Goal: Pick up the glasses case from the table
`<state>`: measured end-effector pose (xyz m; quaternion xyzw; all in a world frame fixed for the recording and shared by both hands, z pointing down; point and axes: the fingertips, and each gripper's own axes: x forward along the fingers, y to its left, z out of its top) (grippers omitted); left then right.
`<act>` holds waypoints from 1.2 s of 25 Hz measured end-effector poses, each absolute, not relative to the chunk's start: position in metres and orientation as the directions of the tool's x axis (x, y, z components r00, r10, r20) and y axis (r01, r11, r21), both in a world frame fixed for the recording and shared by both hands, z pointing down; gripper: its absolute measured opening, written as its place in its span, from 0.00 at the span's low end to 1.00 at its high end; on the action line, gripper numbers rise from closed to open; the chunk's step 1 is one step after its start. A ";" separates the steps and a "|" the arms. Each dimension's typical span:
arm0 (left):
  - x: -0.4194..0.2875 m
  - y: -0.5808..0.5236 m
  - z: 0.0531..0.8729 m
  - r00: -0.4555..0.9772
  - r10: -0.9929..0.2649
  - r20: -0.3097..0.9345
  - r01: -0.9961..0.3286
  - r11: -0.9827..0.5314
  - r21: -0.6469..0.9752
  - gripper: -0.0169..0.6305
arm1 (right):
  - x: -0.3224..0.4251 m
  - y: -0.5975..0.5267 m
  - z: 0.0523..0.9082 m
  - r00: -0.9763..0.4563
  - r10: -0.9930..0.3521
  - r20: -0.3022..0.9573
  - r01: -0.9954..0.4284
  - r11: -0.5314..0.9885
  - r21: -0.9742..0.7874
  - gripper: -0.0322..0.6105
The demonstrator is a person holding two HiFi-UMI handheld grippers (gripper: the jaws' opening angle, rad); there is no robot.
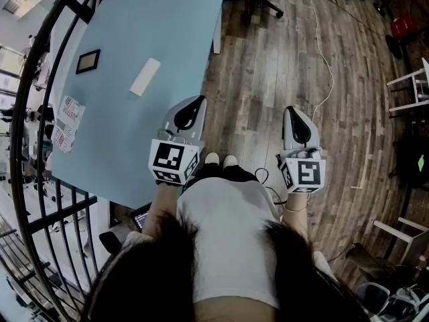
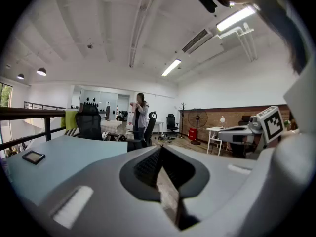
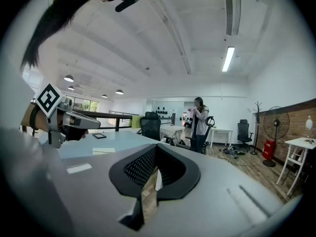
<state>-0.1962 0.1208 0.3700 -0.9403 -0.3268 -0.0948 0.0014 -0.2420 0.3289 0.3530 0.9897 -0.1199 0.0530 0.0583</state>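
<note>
The glasses case [image 1: 145, 77], a white oblong box, lies flat on the light blue table [image 1: 161, 25] and shows as a pale slab [image 3: 103, 150] in the right gripper view. My left gripper [image 1: 193, 104] hangs over the table's near right corner, well short of the case, its jaws together and empty [image 2: 160, 149]. My right gripper [image 1: 293, 111] is held over the wooden floor, right of the table, with its jaws together [image 3: 157, 148] and nothing between them. Both point almost level. The left gripper view does not show the case.
A small black-framed item [image 1: 88, 61] and a printed sheet [image 1: 66, 123] lie on the table's left side. A black railing [image 1: 40, 200] curves along the left. A person [image 2: 139, 115] stands among office chairs [image 2: 90, 125] beyond the table. White furniture [image 1: 412, 86] stands at the right.
</note>
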 end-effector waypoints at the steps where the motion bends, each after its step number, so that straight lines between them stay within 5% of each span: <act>1: -0.196 0.123 0.370 0.770 0.613 0.177 0.614 -0.788 0.058 0.11 | -0.242 0.330 0.353 0.965 -0.235 0.117 -0.247 -0.964 0.098 0.05; 21: -0.191 0.142 0.378 0.796 0.579 0.178 0.576 -0.814 0.074 0.12 | -0.235 0.348 0.369 0.946 -0.298 0.126 -0.308 -0.949 0.069 0.05; 30: -0.124 0.152 0.381 0.793 0.584 0.171 0.582 -0.810 0.071 0.23 | -0.175 0.364 0.375 0.953 -0.271 0.133 -0.282 -0.957 0.073 0.05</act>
